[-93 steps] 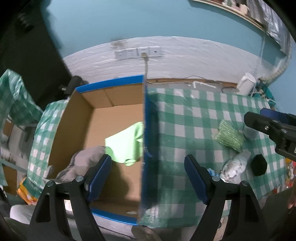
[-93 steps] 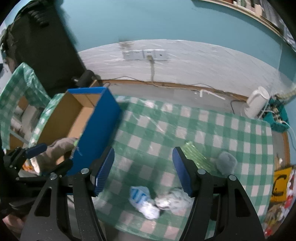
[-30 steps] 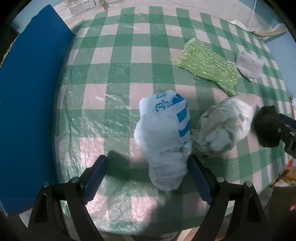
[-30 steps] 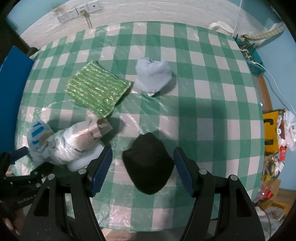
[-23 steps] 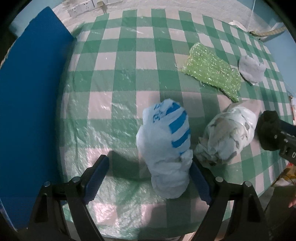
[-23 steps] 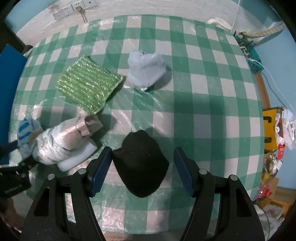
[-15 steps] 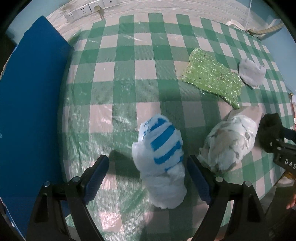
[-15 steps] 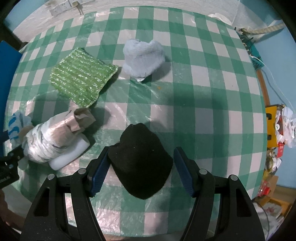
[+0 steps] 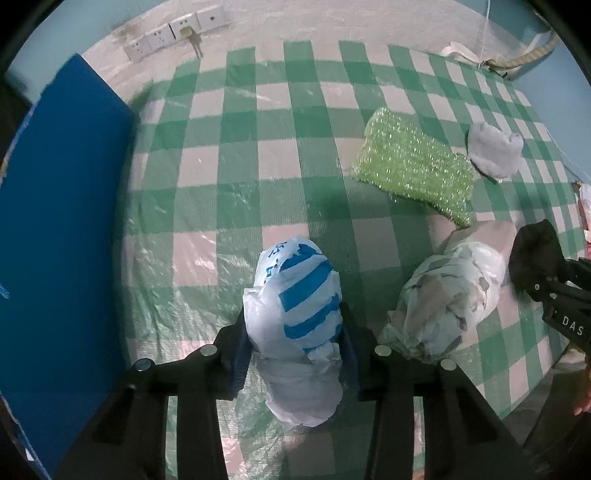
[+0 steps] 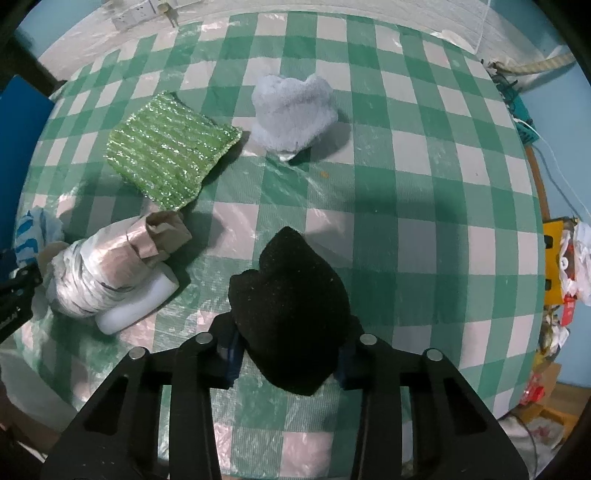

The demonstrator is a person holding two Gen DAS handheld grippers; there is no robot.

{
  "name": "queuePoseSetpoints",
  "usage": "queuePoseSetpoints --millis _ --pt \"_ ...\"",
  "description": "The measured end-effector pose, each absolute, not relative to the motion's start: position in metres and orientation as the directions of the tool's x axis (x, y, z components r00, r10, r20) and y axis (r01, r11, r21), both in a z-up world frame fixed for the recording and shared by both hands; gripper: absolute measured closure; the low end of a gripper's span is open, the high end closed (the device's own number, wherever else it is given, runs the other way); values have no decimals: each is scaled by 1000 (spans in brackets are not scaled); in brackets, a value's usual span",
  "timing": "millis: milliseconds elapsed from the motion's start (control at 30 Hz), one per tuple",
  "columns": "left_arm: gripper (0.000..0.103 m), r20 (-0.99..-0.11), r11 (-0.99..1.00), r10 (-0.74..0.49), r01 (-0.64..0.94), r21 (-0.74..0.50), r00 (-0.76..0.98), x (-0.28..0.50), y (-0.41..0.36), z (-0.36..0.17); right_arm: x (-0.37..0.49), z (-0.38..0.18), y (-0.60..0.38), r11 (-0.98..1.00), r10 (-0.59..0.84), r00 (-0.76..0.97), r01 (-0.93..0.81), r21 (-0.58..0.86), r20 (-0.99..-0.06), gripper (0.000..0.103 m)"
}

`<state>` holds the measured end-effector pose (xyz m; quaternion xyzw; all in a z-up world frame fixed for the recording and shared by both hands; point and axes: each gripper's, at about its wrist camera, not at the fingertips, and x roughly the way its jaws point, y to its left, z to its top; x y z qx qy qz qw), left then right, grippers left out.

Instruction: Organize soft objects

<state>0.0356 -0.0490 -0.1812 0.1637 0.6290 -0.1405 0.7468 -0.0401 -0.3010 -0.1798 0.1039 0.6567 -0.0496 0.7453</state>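
Note:
My left gripper is shut on a white plastic bag with blue stripes, squeezed between the blue pads on the green checked tablecloth. My right gripper is shut on a black soft cloth; it also shows in the left wrist view. A crumpled whitish bag bundle lies between the two grippers, also in the right wrist view. A sparkly green cloth and a pale blue fluffy cloth lie farther back.
The blue wall of the cardboard box stands at the left of the table. Wall sockets sit at the back. Cluttered bags and a yellow item lie beyond the table's right edge. The table's front edge is close under both grippers.
Both grippers have closed: the left on the blue-striped bag, the right on the black cloth. Half a second ago both sets of jaws were wide open around them.

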Motion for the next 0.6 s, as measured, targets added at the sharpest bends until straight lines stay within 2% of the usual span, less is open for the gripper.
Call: queuePoseSetpoints --millis 600 --pt "62 -948 866 -8 476 152 318 27 -55 -127 -34 -131 -284 986 50 238 145 87 -970 70"
